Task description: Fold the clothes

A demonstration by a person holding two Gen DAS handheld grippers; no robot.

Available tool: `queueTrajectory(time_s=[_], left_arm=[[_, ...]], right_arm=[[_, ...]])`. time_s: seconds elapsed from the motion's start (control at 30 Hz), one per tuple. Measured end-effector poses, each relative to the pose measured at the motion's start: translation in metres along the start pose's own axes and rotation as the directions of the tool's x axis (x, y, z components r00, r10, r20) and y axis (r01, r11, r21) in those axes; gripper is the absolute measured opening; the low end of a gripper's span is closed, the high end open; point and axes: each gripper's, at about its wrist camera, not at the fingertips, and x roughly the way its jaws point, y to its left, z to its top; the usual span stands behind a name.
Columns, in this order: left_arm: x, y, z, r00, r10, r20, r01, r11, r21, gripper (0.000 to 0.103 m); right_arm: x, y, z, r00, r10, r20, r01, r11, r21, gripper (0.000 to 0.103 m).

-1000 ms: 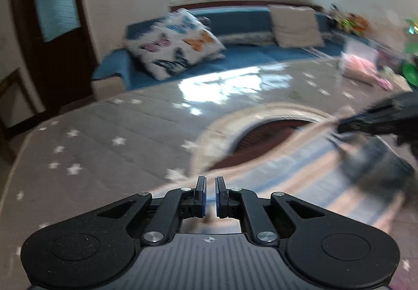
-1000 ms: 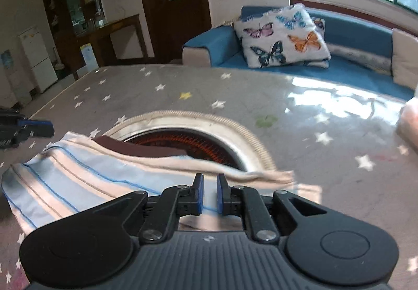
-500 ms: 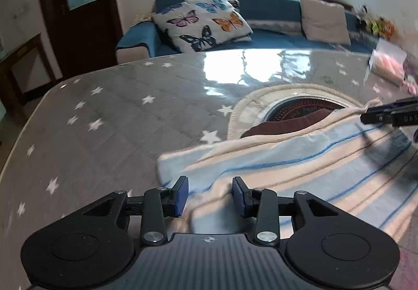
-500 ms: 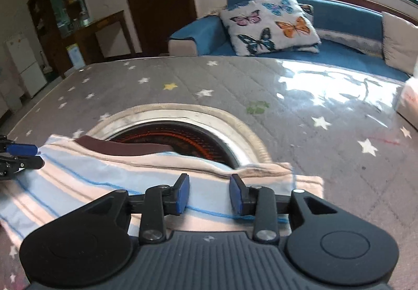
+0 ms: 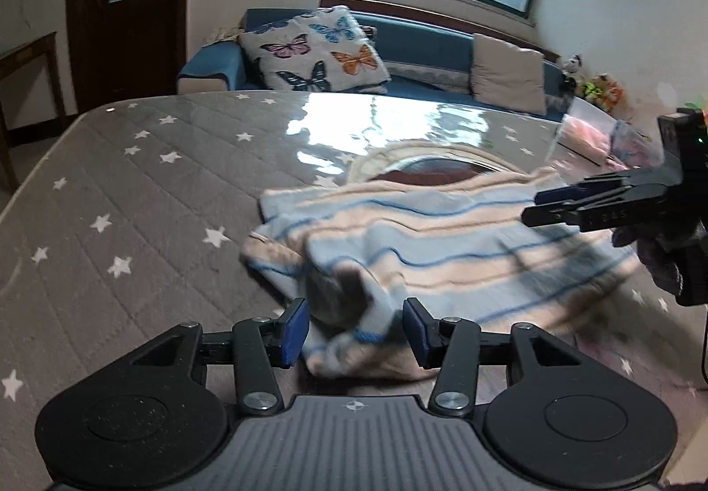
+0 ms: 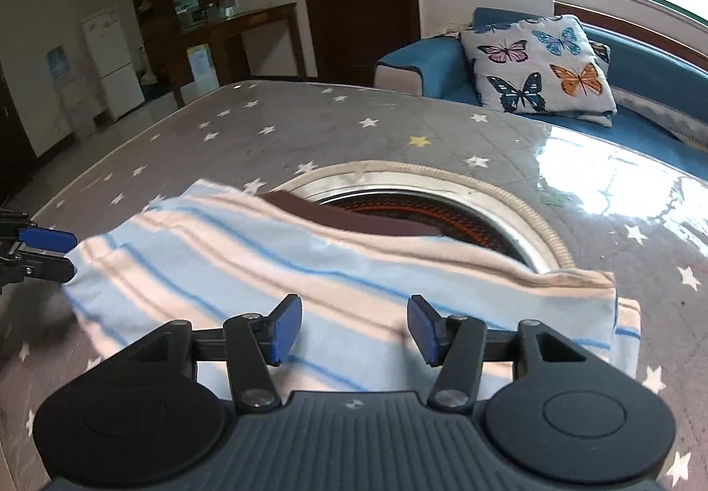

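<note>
The striped cloth (image 6: 283,265) lies on the grey star counter (image 5: 146,199), partly over a round hole (image 6: 447,207) in the middle. The near left corner of the cloth is bunched up, so the fold could come out lumpy if nobody smooths it. The far edge could also slip down into the hole if it gets pushed.

The left hand-held gripper (image 5: 354,327) is about half open and its jaws are opening. The bunched corner sits between them, but the pads do not squeeze it. The right hand-held gripper (image 6: 354,329) is also about half open and opening, just above the cloth, holding nothing.
</note>
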Motion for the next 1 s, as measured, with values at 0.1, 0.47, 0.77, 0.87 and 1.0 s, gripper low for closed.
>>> queueTrajectory(time_s=[0.1,0.47,0.77,0.87,1.0], left_arm=[[0.005,-0.004,-0.006,1.0,-0.02,-0.008,0.02,1.0,0.013,0.05],[0.002,-0.007,-0.019,0.999,-0.039,0.028,0.038,0.999,0.034,0.025],[0.008,0.005,0.004,0.997,-0.059,0.041,0.062,0.996,-0.058,0.062],[0.019,0.01,0.01,0.997,-0.068,0.028,0.07,0.993,-0.098,0.063],[0.029,0.028,0.02,0.999,-0.049,0.024,0.053,0.979,-0.199,0.064]], right_arm=[[-0.006,0.003,-0.008,1.0,0.001,-0.014,-0.001,1.0,0.008,0.054],[-0.037,-0.01,-0.039,0.996,-0.055,-0.071,0.057,0.998,0.019,0.055],[-0.034,0.005,-0.013,0.999,-0.014,-0.038,0.013,1.0,-0.016,0.055],[-0.026,0.019,-0.001,0.999,0.017,-0.03,-0.019,0.998,-0.053,0.055],[-0.015,0.035,0.011,0.998,0.049,-0.024,-0.051,0.995,-0.089,0.055]])
